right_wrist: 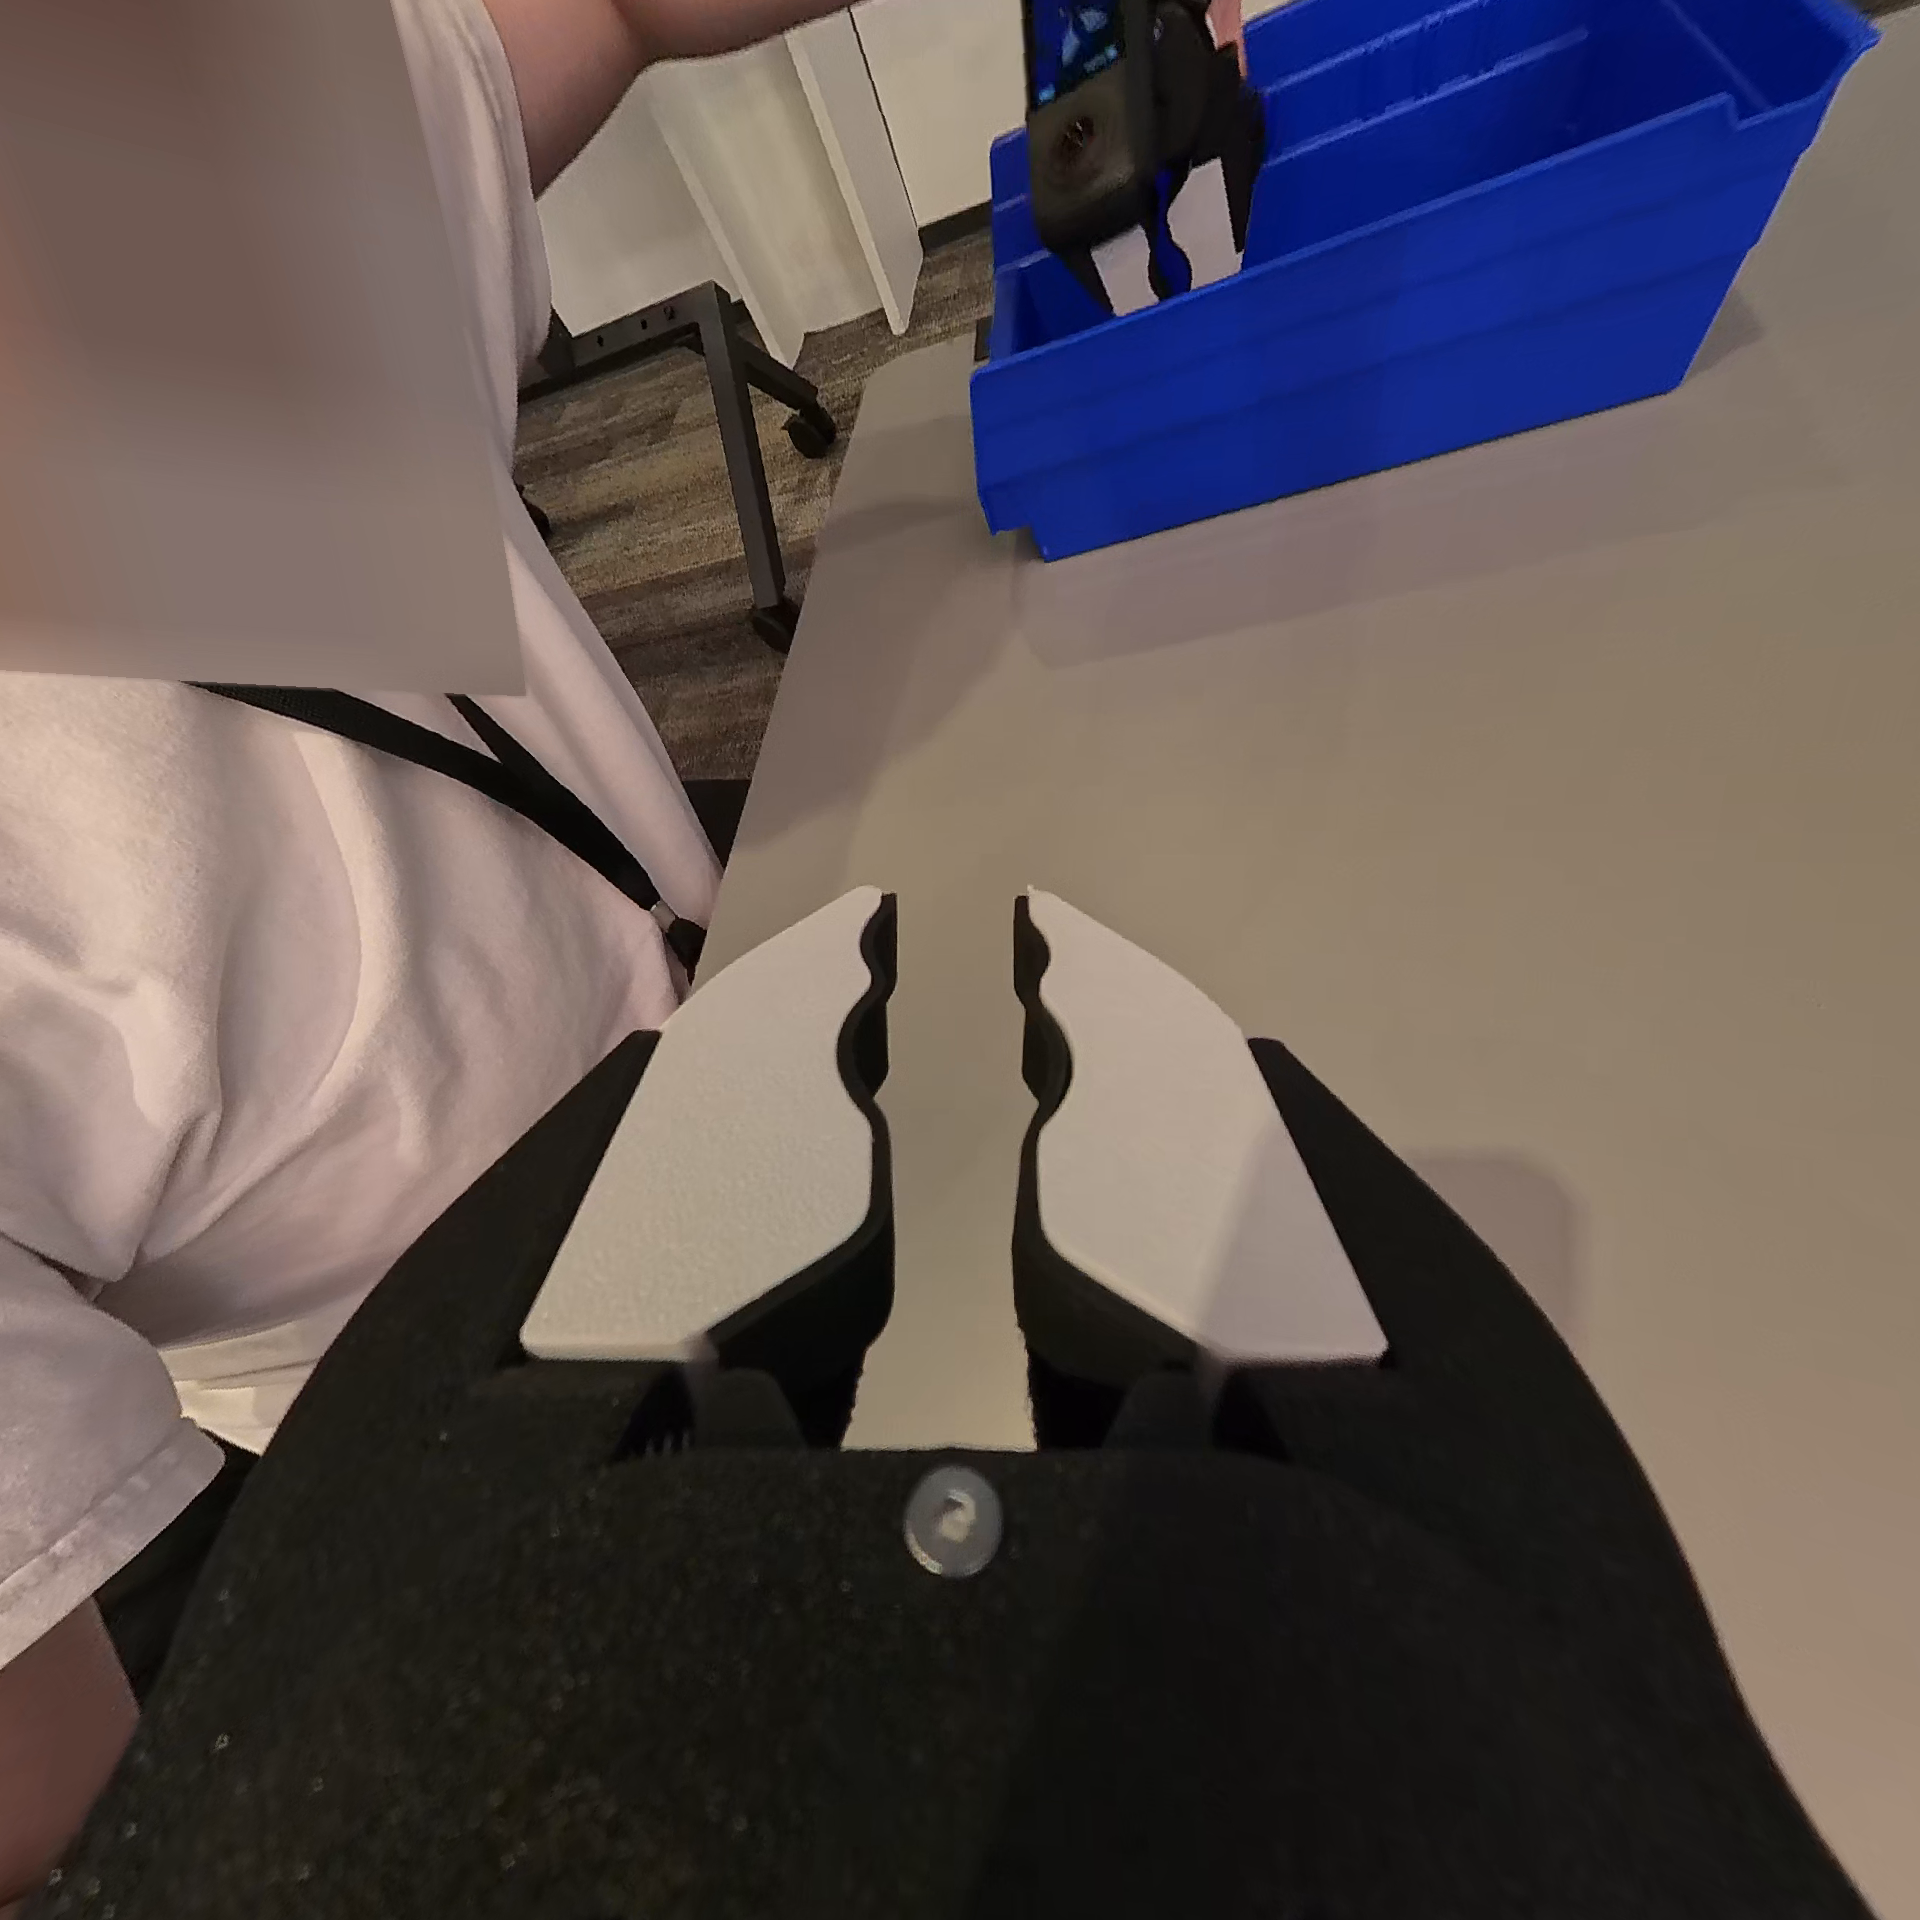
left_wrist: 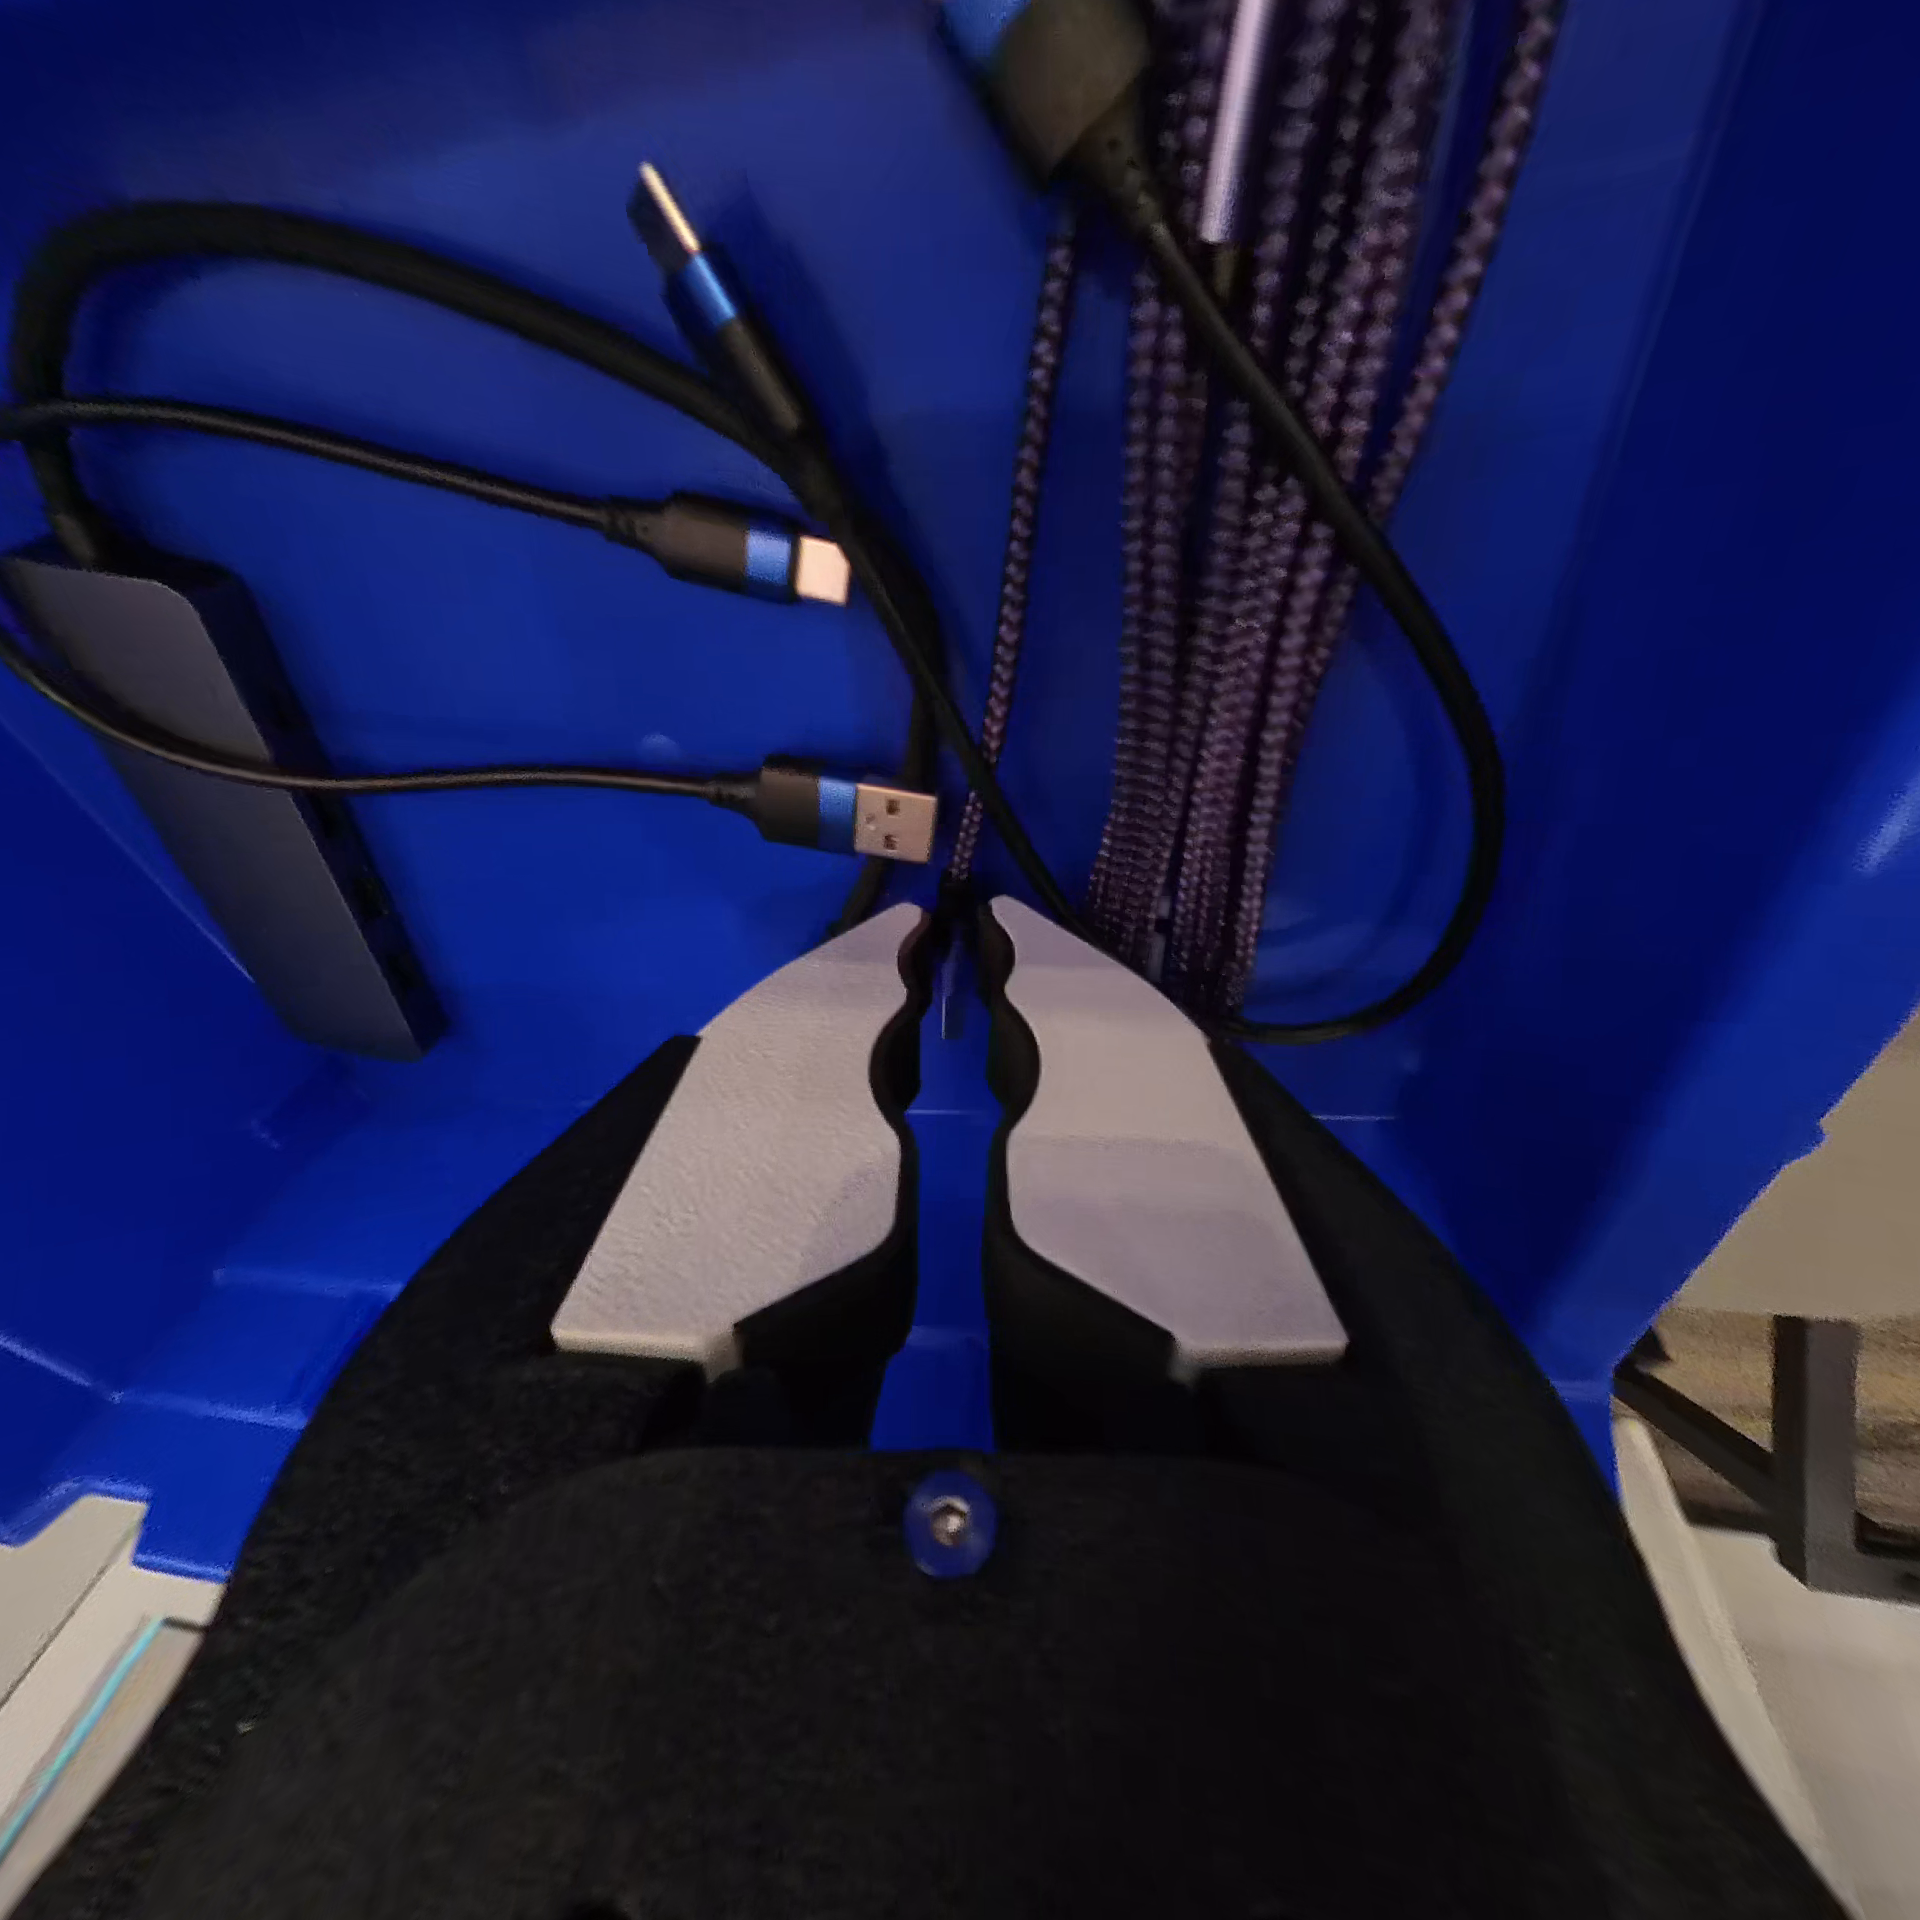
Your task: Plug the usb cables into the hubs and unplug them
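Note:
In the left wrist view my left gripper (left_wrist: pixel 956 920) reaches into a blue bin (left_wrist: pixel 468 1195). Its tips are shut on the end of a purple braided cable (left_wrist: pixel 1023 499). A grey USB hub (left_wrist: pixel 208 790) lies at the left of the bin. Black cables with blue collars lie loose beside it: a USB-A plug (left_wrist: pixel 878 821), a smaller plug (left_wrist: pixel 805 569) and a third plug (left_wrist: pixel 686 260). A bundle of purple braided cables (left_wrist: pixel 1236 644) lies to the right. My right gripper (right_wrist: pixel 956 914) is open and empty above the grey table (right_wrist: pixel 1351 831). The left gripper (right_wrist: pixel 1138 296) also shows there, inside the bin (right_wrist: pixel 1351 416).
A thick black cable (left_wrist: pixel 1444 665) loops across the right of the bin from a dark plug body (left_wrist: pixel 1070 83) at the top. A person in a white shirt (right_wrist: pixel 312 987) stands at the table's left edge. A table leg with a castor (right_wrist: pixel 758 416) stands on the floor beyond. About 45 cm separates my left fingertips from my right. It is some 12 cm from my left tips to the grey USB hub (left_wrist: pixel 208 790).

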Available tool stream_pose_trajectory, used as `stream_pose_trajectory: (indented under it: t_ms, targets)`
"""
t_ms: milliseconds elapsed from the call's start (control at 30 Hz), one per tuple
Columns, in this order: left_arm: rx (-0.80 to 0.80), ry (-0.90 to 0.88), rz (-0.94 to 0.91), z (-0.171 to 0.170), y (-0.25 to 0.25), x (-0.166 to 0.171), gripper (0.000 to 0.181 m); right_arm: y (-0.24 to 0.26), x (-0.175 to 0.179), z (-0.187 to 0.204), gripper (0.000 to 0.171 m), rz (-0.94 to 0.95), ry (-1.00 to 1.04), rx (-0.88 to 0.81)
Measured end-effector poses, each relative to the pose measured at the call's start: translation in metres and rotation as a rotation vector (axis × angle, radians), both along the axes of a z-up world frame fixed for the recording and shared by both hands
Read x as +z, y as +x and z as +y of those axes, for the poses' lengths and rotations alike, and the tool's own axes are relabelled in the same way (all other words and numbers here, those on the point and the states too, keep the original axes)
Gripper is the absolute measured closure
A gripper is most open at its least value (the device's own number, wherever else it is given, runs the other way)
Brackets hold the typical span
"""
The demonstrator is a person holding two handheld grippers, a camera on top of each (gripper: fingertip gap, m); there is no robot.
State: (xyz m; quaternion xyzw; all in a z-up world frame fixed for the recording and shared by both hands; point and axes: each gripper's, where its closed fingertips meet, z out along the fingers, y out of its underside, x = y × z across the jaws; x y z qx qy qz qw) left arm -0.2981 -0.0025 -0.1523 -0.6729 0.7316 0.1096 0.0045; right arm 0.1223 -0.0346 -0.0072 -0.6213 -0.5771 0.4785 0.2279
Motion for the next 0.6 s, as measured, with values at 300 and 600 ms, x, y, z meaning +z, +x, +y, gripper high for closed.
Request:
stream_pose_trajectory:
  t_ms: [300,600]
  targets:
    - [0.126,0.172,0.013,0.008,-0.013,0.064,0.175,0.011,0.007,-0.004,0.151,0.054,0.009,0.004]
    - [0.125,0.461,0.126,0.026,-0.011,0.175,0.175,0.022,0.017,-0.009,0.151,0.104,0.037,0.016]
